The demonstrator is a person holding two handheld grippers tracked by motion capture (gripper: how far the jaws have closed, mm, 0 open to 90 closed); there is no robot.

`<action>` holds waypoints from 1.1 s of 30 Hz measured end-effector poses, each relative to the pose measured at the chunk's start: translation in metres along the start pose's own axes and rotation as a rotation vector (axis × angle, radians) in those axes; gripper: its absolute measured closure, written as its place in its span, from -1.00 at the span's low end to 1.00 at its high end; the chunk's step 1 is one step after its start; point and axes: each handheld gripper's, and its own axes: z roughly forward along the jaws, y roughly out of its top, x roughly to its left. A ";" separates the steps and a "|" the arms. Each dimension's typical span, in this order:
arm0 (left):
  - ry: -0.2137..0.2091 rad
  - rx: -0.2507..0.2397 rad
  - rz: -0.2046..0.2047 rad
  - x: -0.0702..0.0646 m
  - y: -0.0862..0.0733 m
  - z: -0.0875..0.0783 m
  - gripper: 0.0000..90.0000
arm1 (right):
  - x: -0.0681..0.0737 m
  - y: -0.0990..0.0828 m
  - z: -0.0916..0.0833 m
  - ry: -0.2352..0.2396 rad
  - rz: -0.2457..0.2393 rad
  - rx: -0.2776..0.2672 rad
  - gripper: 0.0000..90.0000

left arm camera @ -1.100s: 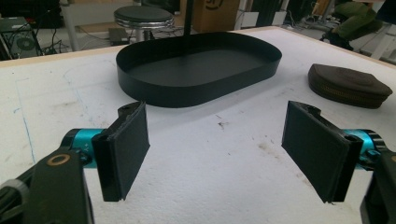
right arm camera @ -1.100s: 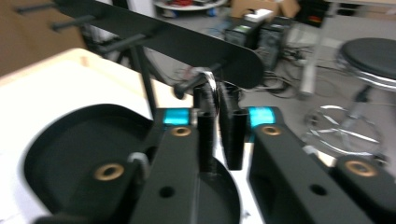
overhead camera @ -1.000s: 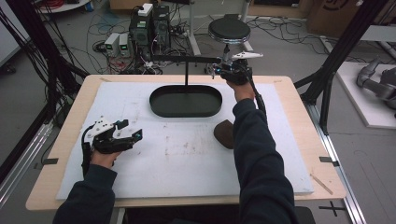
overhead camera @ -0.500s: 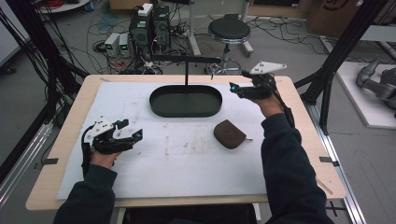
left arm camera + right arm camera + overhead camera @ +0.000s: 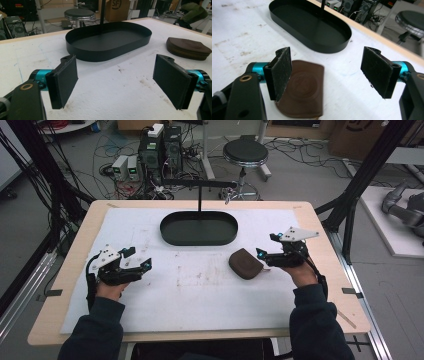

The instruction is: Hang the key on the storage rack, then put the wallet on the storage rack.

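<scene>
Desk [image 5: 320, 320]: brown pouch [image 5: 246, 263] lying flat | right hand-held gripper [image 5: 260, 254] being opened wide beside it, nothing gripped | left hand-held gripper [image 5: 142, 261] being held wide, empty

1. The person wears dark navy long sleeves [image 5: 320, 325] that reach to the wrists.
2. The left tool [image 5: 131, 265] is black, with a grey three-cornered plate on top and a black cable looping from its rear.
3. The right tool [image 5: 265, 254] matches it, plate pale grey, with small blue lights.
4. Each tool has flat black rectangular pads [image 5: 65, 80] on teal cylinders, and a brass-ringed screw hole on the black arm.
</scene>
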 end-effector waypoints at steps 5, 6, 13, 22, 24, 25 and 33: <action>-0.003 0.002 0.000 -0.001 0.000 0.001 -0.56 | 0.003 -0.017 0.003 -0.006 0.019 0.034 -0.51; -0.005 -0.001 0.003 0.000 0.001 0.001 -0.56 | 0.002 -0.018 0.003 -0.006 0.031 0.035 -0.51; -0.012 -0.002 -0.001 0.000 0.000 0.003 -0.56 | 0.002 -0.022 0.006 -0.040 0.049 0.051 -0.55; -0.012 0.010 -0.005 0.001 0.000 0.005 -0.56 | 0.001 -0.028 0.011 -0.029 0.100 0.063 -0.55; -0.009 0.013 -0.005 0.001 0.000 0.006 -0.56 | 0.001 -0.028 0.012 -0.023 0.117 0.067 -0.55; -0.010 0.013 -0.005 0.001 0.000 0.006 -0.56 | 0.001 -0.029 0.014 -0.012 0.122 0.075 -0.55; -0.017 0.023 0.010 -0.003 0.001 0.008 -0.56 | 0.007 -0.033 0.028 0.008 0.155 0.127 -0.55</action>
